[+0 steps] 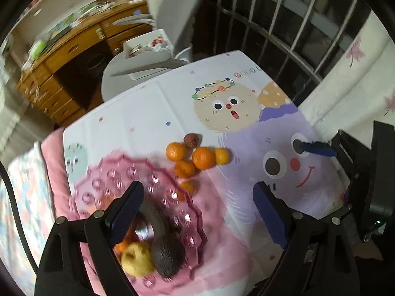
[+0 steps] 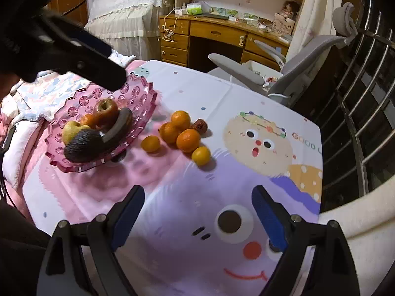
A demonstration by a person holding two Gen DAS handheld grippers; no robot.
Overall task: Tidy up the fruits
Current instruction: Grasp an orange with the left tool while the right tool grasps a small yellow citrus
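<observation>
- Left gripper (image 1: pixel 198 212): one; jaws wide apart, nothing between the pads; it hangs over the near edge of the pink dish (image 1: pixel 98 187), its left finger above the fruit in the dish, touching none that can be seen.
- Right gripper (image 2: pixel 197 217): one; jaws wide apart, empty; it hangs over bare cartoon-printed tablecloth (image 2: pixel 172 222), well apart from all the fruit.
- Pink dish, faceted, clear plastic: one, at the left end of the table, standing on a short foot.
- In the dish: avocado (image 2: pixel 82 145), one, dark and rough; yellow apple (image 2: pixel 70 129), one; reddish apple (image 2: pixel 106 111), one; long dark curved fruit (image 2: pixel 119 125), one, lying over the avocado; small orange fruit (image 2: pixel 87 120), at least one, partly hidden.
- On the cloth beside the dish: orange citrus fruits (image 2: pixel 188 140), six in a loose cluster, several touching; brown wrinkled fruit (image 2: pixel 200 125), one, at the far edge of the cluster.
- Surroundings: grey office chair (image 2: pixel 291 74) against the far table edge; wooden desk (image 2: pixel 217 34) behind it; metal railing (image 2: pixel 358 98) along the right side.
- Nothing stands between either gripper and the cluster.
</observation>
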